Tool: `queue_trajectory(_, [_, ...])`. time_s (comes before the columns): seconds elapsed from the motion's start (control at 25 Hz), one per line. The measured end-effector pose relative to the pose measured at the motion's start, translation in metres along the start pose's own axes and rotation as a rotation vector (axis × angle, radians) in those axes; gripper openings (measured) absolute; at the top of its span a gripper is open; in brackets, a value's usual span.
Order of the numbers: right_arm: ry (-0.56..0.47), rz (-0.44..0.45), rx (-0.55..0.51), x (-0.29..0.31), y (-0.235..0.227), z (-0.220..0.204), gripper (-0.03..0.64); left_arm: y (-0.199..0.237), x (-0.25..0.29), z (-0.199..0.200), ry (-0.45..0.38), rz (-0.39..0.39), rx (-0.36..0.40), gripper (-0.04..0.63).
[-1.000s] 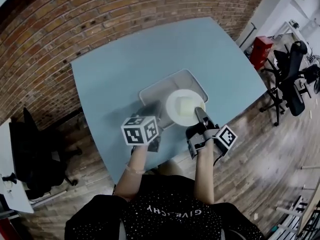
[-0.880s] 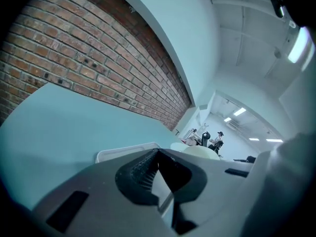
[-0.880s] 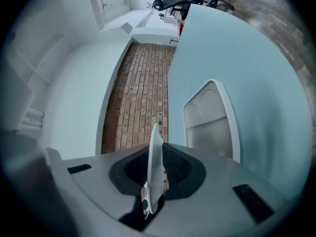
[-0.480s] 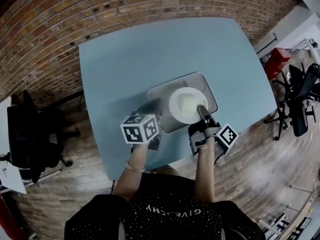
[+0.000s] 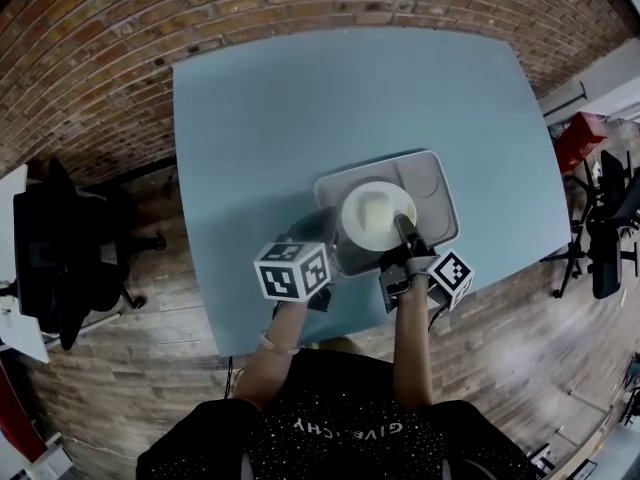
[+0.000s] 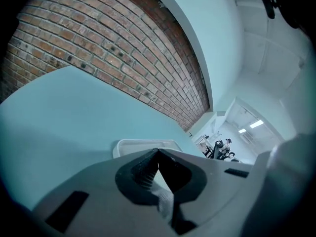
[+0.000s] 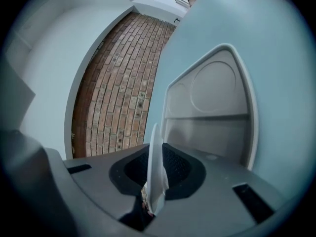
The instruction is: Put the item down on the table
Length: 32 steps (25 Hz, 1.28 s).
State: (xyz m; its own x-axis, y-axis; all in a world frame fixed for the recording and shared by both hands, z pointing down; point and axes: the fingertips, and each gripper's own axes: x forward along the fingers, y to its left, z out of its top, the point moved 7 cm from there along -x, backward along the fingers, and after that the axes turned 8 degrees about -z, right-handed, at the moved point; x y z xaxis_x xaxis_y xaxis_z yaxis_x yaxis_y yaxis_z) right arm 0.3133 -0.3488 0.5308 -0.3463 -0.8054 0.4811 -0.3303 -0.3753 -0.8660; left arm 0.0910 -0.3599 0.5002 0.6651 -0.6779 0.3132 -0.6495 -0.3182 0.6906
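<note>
A round white plate (image 5: 377, 218) with a pale square piece on it hangs over the near left part of a grey compartment tray (image 5: 435, 190) on the blue table (image 5: 300, 118). My right gripper (image 5: 405, 232) is shut on the plate's near rim. In the right gripper view the plate (image 7: 155, 167) stands edge-on between the jaws, with the tray (image 7: 212, 107) beyond them. My left gripper (image 5: 318, 230) is at the tray's near left edge. It is shut on a thin pale edge (image 6: 163, 194) that looks like the tray's rim (image 6: 143, 143).
The table's near edge runs just under both grippers, with wooden floor below it. A brick wall (image 5: 150, 8) backs the table. Black office chairs stand at far left (image 5: 55, 258) and far right (image 5: 610, 228).
The head view has swung, so the table sits squarer in the frame. The plate now lies further left over the tray. Both grippers keep their hold.
</note>
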Motion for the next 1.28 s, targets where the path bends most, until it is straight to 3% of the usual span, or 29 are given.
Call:
queue_trajectory(0.52, [0.069, -0.039, -0.110, 0.033, -0.004, -0.019, 0.046, 0.019, -0.001, -0.017, -0.018, 0.029, -0.066, 0.011])
queue_trajectory(0.76, [0.060, -0.175, -0.265, 0.035, -0.003, -0.022, 0.044, 0.025, -0.008, -0.018, -0.035, 0.044, -0.088, 0.011])
queue_trajectory(0.92, [0.063, -0.278, -0.430, 0.039, 0.006, -0.022, 0.046, 0.026, -0.011, -0.016, -0.049, 0.045, -0.091, 0.011])
queue_trajectory(1.16, [0.093, -0.334, -0.535, 0.040, 0.012, -0.024, 0.054, 0.020, -0.014, -0.017, -0.043, 0.031, -0.085, 0.011])
queue_trajectory(1.28, [0.107, -0.403, -0.703, 0.040, 0.018, -0.025, 0.079, 0.020, -0.016, -0.018, -0.042, 0.027, -0.082, 0.011])
